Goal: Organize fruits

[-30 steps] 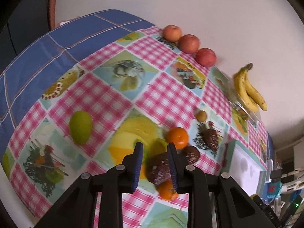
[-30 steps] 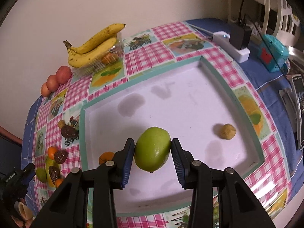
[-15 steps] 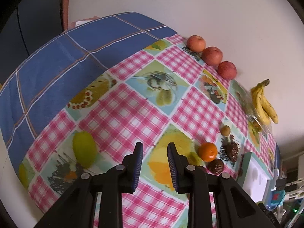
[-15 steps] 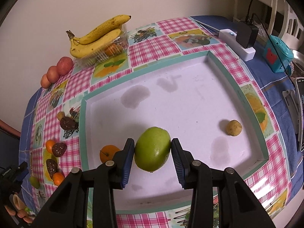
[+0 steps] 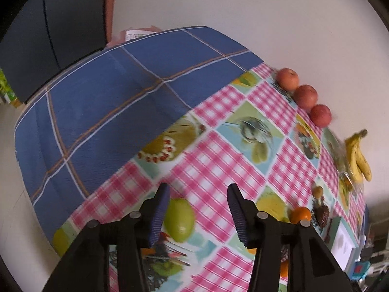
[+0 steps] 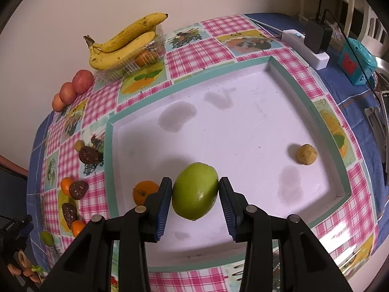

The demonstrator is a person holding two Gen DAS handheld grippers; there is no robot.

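Your right hand-held gripper [image 6: 195, 194] clamps a smooth, glossy green mango [image 6: 195, 190] above the white tray [image 6: 287, 77] — your left hand-held gripper [image 5: 198, 215] gapes wide around a matte lime [image 5: 179, 219] on the worktop.

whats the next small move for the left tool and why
Probably ease the left tool forward and a little left, then close on the green fruit. Its jaws are open and the fruit lies against the left finger rather than centred. The right tool already holds another green fruit over the white tray.
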